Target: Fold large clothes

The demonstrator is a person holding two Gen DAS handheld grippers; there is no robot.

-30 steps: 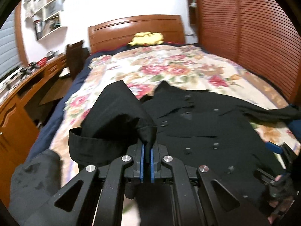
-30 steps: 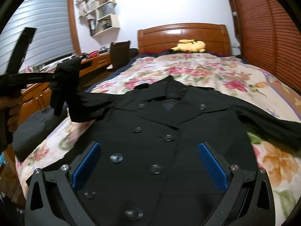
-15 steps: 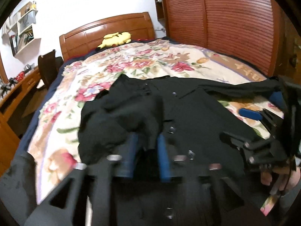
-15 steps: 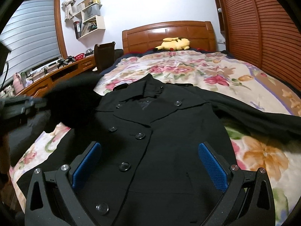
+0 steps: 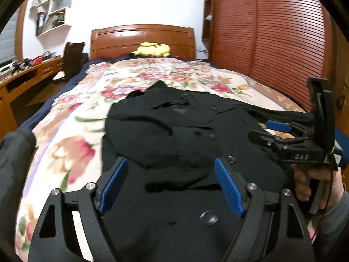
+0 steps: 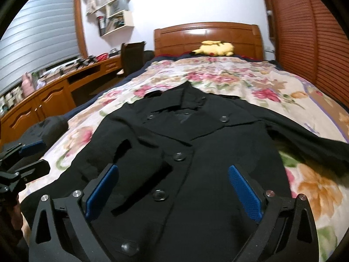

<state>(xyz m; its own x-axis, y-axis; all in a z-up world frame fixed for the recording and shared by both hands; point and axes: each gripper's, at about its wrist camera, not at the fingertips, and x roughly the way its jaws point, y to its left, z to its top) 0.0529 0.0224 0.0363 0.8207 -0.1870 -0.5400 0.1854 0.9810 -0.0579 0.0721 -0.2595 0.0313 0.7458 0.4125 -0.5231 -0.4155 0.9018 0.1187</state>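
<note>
Coat [image 6: 196, 152] ahead of and under right gripper [image 6: 173, 191]: plain black, glossy black buttons [image 6: 179, 156].

Gripper frames black; finger pads [image 6: 245, 193] bright blue with a fine dotted texture. Left gripper [image 5: 170, 187] same colours, silver screw heads.

Bedspread [image 6: 250, 83] beyond the coat: cream ground, large pink, red and orange flowers, green leaves. Navy sheet edge [image 5: 72, 83] to the left of it.

Headboard [image 6: 207, 35] far ahead: glossy reddish-brown wood. Plush toy [image 6: 216, 47] before it: yellow.

Slatted doors [image 5: 272, 43] to the right: red-brown. Desk [image 6: 43, 100] to the left: orange-brown wood. Wall white; blind [image 6: 37, 32] grey, horizontally striped.
</note>
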